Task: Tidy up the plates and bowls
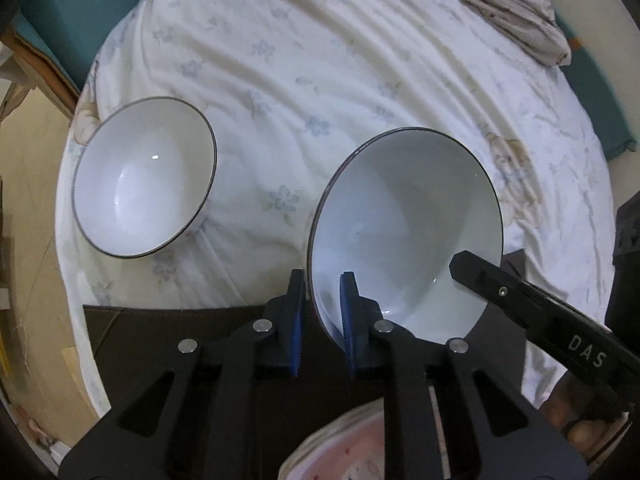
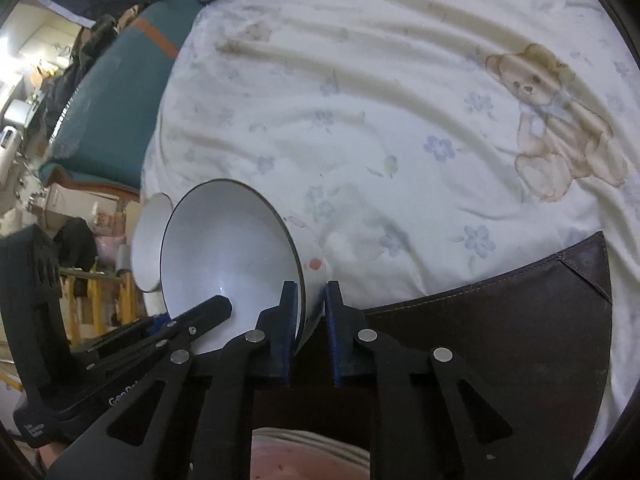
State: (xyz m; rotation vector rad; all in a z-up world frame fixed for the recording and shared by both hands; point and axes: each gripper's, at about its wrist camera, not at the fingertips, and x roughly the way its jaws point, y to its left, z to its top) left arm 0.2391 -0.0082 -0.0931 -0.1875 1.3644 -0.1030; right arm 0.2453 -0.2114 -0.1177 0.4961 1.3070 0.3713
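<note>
- While both grippers hold the same white bowl (image 1: 404, 232), the task stands at an early stage — nothing in either view shows bowls nested yet.
- Left gripper (image 1: 323, 316): its blue-padded jaws straddle the near-left rim of the held bowl, one pad outside the wall and one inside, closed on it or nearly so.
- Right gripper (image 2: 311, 322): its jaws sit either side of the bowl's right wall in the same manner; a small gap shows beside the outer pad, so a firm clamp is likely but not certain.
- Held bowl: tilted, its opening turned toward the cameras, its near edge over the dark brown mat (image 1: 160, 332) at the front of the bed sheet (image 1: 320, 80).
- Second bowl (image 1: 144, 178): rests on the sheet to the left, well apart from the held one, leaning slightly and untouched.
- Stack of plates (image 2: 308, 452): a pinkish rim shows at the bottom edge under the grippers — too cropped to count.
- Judgement: remaining work is to set the held bowl down, bring the two bowls together, and group them with the plates.
</note>
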